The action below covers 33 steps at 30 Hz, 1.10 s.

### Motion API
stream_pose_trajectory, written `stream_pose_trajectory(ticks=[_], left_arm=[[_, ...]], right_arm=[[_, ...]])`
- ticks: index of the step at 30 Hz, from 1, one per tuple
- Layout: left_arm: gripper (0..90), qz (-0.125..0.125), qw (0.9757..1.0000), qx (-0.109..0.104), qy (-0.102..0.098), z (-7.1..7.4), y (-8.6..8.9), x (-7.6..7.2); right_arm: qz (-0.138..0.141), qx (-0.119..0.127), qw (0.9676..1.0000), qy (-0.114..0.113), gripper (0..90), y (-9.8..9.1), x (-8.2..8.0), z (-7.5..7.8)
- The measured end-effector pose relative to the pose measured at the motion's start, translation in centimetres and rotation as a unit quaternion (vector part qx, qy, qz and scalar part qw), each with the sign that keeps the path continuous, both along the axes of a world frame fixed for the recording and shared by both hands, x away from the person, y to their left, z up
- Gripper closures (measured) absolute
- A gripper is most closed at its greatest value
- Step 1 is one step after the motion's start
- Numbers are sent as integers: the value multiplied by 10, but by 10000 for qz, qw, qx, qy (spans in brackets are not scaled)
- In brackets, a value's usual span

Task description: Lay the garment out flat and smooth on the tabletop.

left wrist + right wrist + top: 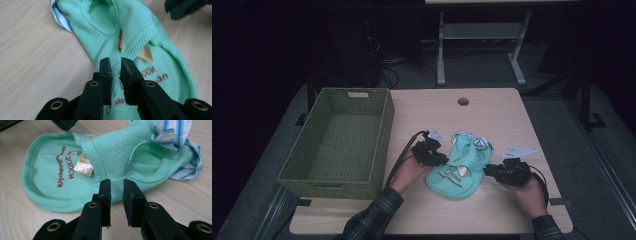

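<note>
A light wooden table (492, 107) with a round hole (463, 101) near its far edge. On its left side sits an open green woven basket (382, 135). Behind, a white desk frame (477, 35) stands on a dark floor (607, 150).

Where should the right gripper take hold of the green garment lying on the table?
Probably at the rounded hem of the green garment, the edge nearest the right gripper. It lies flat on the table as a thin single rim, so slightly open jaws could slide in low from that side. The bunched striped collar is bulkier.
</note>
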State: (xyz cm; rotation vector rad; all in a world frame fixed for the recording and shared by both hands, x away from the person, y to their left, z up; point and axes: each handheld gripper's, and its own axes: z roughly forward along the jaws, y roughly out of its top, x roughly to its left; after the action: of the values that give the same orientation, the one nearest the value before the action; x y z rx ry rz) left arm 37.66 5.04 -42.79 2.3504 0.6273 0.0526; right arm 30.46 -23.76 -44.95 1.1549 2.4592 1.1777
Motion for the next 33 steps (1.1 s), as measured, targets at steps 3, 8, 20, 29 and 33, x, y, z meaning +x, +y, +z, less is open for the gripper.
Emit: stream_pose_trajectory(ticks=[3, 8, 20, 29, 33], left_arm=[[772, -5, 10000, 48, -26, 0, -4, 7], [772, -19, 10000, 38, -41, -3, -9, 18], [781, -159, 9995, 147, 225, -27, -23, 24], [899, -44, 9996, 266, 33, -19, -16, 23], [899, 220, 9993, 295, -45, -12, -2, 25]], right_arm=[[40, 55, 10000, 64, 756, 1, -3, -1], [198, -65, 9998, 66, 751, 11, -5, -5], [301, -274, 9988, 265, 746, 22, 0, -18], [310, -396, 9985, 209, 787, 22, 0, -18], [273, -429, 9985, 218, 787, 21, 0, -18]])
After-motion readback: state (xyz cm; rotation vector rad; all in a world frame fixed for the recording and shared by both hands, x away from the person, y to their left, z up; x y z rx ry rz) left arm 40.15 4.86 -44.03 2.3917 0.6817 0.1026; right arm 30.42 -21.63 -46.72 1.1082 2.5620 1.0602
